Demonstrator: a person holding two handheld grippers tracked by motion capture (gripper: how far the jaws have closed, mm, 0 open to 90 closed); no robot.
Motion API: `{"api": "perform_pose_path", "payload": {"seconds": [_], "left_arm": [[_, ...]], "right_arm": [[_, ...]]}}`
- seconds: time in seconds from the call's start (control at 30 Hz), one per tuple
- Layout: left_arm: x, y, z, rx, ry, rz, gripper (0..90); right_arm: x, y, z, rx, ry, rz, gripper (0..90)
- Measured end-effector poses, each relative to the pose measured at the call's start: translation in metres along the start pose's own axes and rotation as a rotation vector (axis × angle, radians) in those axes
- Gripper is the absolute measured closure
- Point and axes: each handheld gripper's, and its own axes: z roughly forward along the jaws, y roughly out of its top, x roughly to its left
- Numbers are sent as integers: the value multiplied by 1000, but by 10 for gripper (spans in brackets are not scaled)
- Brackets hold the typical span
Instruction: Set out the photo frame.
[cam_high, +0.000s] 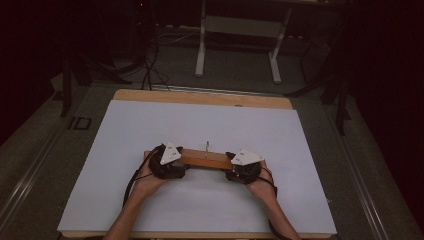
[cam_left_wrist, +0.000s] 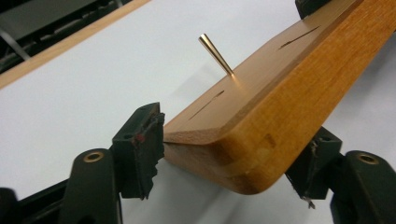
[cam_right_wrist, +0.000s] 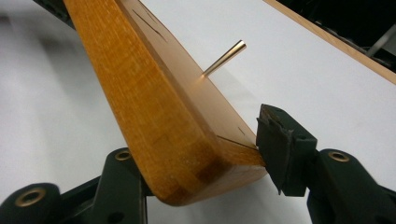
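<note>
A long wooden block (cam_high: 206, 159) with a thin brass peg (cam_high: 207, 146) standing up from its top lies across the white mat near the table's front. My left gripper (cam_high: 181, 161) is shut on the block's left end, and my right gripper (cam_high: 231, 164) is shut on its right end. In the left gripper view the block (cam_left_wrist: 261, 116) sits between the two black jaws, its rounded corner close to the camera, with the peg (cam_left_wrist: 215, 54) behind it. In the right gripper view the other end of the block (cam_right_wrist: 159, 116) is pinched the same way, and the peg (cam_right_wrist: 225, 57) slants up to the right.
The white mat (cam_high: 200, 125) covers most of a wooden table (cam_high: 200, 96). Beyond the table's far edge stand a white metal frame (cam_high: 237, 30) and dark cables (cam_high: 147, 65) on a grey floor. Open mat lies on all sides of the block.
</note>
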Motion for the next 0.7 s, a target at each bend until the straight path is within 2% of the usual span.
{"api": "perform_pose_path", "payload": {"seconds": [0.1,0.13,0.53,0.7], "left_arm": [[-1,1,0,-15,4,14,406],[-4,4,1,-16,2,33,418],[-5,7,0,-3,2,56,450],[-4,9,0,-14,2,46,480]], "right_arm": [[-1,1,0,2,3,5,490],[-4,2,-1,-2,10,9,485],[-8,2,-2,5,32,12,482],[-11,1,-1,-28,21,64,439]]}}
